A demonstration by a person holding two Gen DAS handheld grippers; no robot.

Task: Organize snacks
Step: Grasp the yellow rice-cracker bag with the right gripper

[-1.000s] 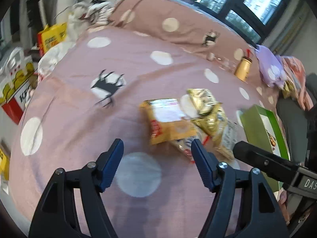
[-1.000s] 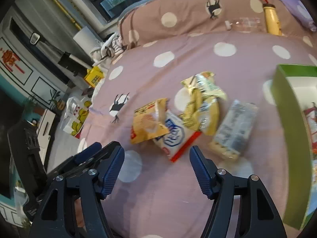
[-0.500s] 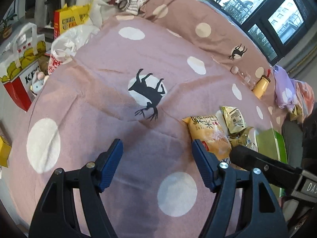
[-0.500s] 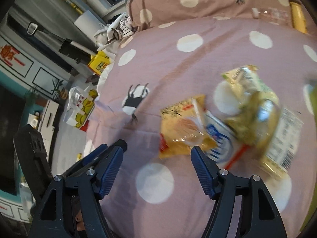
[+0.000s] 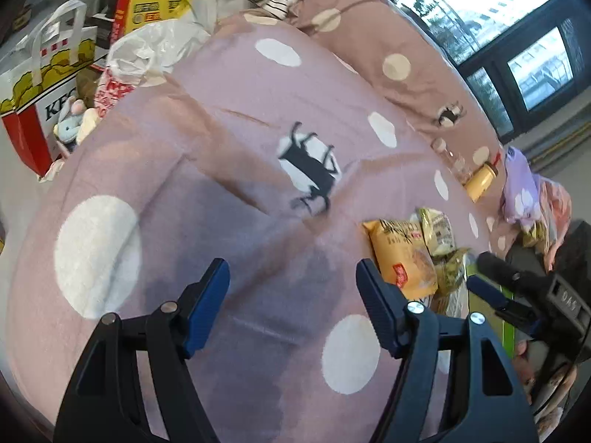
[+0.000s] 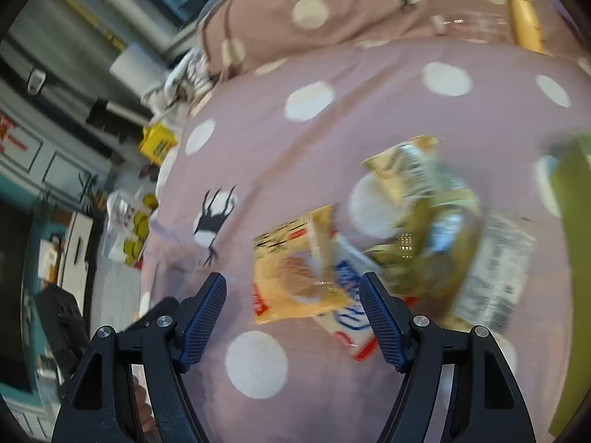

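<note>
Several snack packets lie in a loose pile on the pink spotted bedcover. An orange packet point(image 6: 295, 277) lies nearest, partly over a white and blue packet point(image 6: 351, 317). Gold packets point(image 6: 417, 184) and a clear printed packet point(image 6: 495, 277) lie to its right, blurred. My right gripper point(image 6: 291, 313) is open and empty, just in front of the orange packet. My left gripper point(image 5: 291, 299) is open and empty over bare bedcover, left of the orange packet point(image 5: 402, 258). The green box point(image 6: 572, 240) stands at the right edge.
A yellow bottle point(image 5: 480, 181) and a clear bottle point(image 6: 469, 24) lie by the pillow. A KFC paper bag point(image 5: 40, 85), a white plastic bag point(image 5: 147, 55) and a yellow box point(image 5: 151, 3) stand beside the bed's left edge. Purple and pink cloth point(image 5: 521, 192) lies at the far right.
Both grippers have swung left and moved closer to the bed. The snack pile has shifted right in both views. The jaws stay open.
</note>
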